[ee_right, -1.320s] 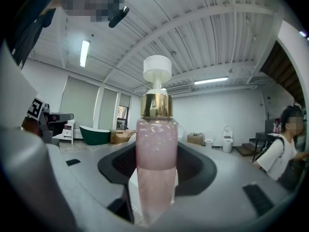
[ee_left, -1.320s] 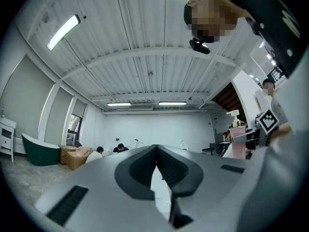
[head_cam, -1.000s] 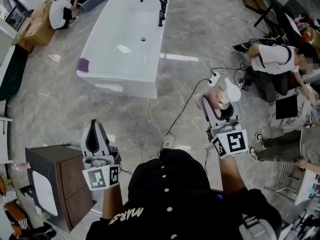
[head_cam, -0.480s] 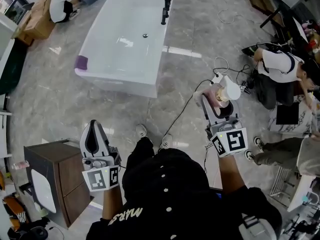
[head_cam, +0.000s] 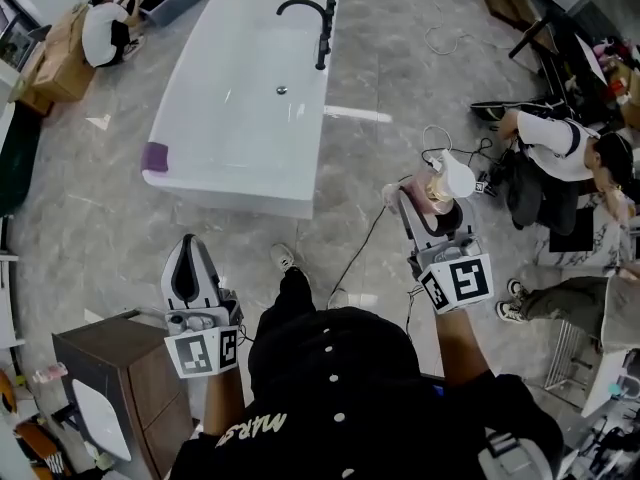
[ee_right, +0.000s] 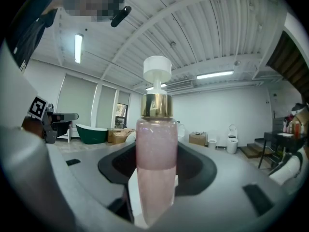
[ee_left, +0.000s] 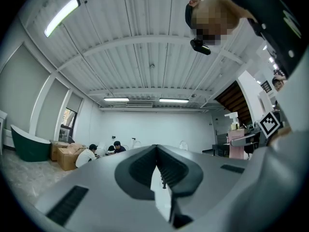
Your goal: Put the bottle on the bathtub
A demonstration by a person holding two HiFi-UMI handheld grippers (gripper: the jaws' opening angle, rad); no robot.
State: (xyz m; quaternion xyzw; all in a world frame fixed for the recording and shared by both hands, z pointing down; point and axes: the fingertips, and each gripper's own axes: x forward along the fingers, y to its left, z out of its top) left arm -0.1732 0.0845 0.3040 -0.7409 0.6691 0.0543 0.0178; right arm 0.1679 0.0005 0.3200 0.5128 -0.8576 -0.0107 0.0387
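My left gripper was closed and empty. My right gripper clamped the pump bottle upright, pink liquid inside. The white bathtub, bare inside, lay well ahead. The carry looked underway, next needing an approach and upright placement on its rim.

Pink translucent bottle, gold collar, white cap. White bathtub, black faucet, purple pad. Grey veined marble floor.
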